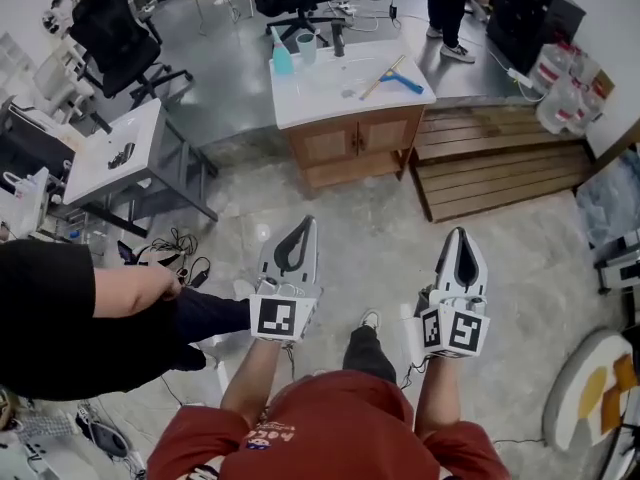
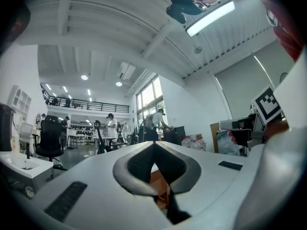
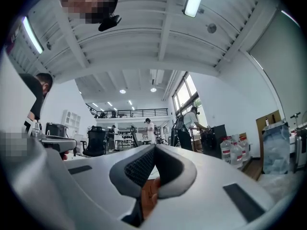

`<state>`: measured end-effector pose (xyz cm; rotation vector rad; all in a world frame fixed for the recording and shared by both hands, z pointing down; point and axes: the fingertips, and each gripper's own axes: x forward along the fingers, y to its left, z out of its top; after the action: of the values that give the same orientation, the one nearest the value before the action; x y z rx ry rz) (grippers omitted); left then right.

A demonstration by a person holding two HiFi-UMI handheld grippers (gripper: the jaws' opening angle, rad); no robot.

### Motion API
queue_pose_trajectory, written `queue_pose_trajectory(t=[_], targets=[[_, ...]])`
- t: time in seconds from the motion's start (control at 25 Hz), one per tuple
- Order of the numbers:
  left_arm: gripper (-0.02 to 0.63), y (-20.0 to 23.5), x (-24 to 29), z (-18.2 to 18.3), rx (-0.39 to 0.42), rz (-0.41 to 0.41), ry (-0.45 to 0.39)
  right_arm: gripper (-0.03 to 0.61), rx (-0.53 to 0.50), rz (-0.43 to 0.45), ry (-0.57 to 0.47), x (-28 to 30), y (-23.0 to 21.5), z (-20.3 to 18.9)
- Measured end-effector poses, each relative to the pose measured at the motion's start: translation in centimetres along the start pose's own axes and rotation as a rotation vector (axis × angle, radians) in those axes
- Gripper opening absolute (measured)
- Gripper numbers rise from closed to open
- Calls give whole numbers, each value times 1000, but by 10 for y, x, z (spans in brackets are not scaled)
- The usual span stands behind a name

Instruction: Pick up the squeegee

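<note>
- The person's red shirt (image 1: 320, 433) is nearest, with both grippers held out ahead of it
- The left gripper (image 1: 303, 224) and the right gripper (image 1: 461, 236) each have their jaws pressed together on nothing
- The squeegee (image 1: 385, 76) lies flat on the white countertop (image 1: 310, 103), well apart from both
- It looks light and stiff, with a softer blade edge; the bare mid-handle seems the best place to pinch
</note>
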<state>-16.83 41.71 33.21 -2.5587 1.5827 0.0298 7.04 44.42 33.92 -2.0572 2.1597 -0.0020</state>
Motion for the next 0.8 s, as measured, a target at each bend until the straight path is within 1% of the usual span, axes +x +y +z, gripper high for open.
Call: queue_pose_trajectory(t=[0.08, 0.2, 0.32, 0.44, 0.56, 0.8], targets=[[17, -10, 42, -5, 13, 4, 30, 6, 4, -1, 4, 32, -31, 0], [17, -27, 100, 0, 4, 8, 4, 6, 19, -4, 8, 74, -75, -1], [17, -40, 144, 1, 1, 15, -4, 6, 31, 5, 6, 107, -109, -3], [17, -50, 176, 2, 13, 25, -2, 6, 46, 10, -2, 131, -137, -1], [17, -60, 201, 6, 7, 28, -9, 6, 52, 11, -8, 148, -158, 3], [17, -65, 235, 10, 4, 32, -28, 8, 29, 26, -4, 172, -176, 7]])
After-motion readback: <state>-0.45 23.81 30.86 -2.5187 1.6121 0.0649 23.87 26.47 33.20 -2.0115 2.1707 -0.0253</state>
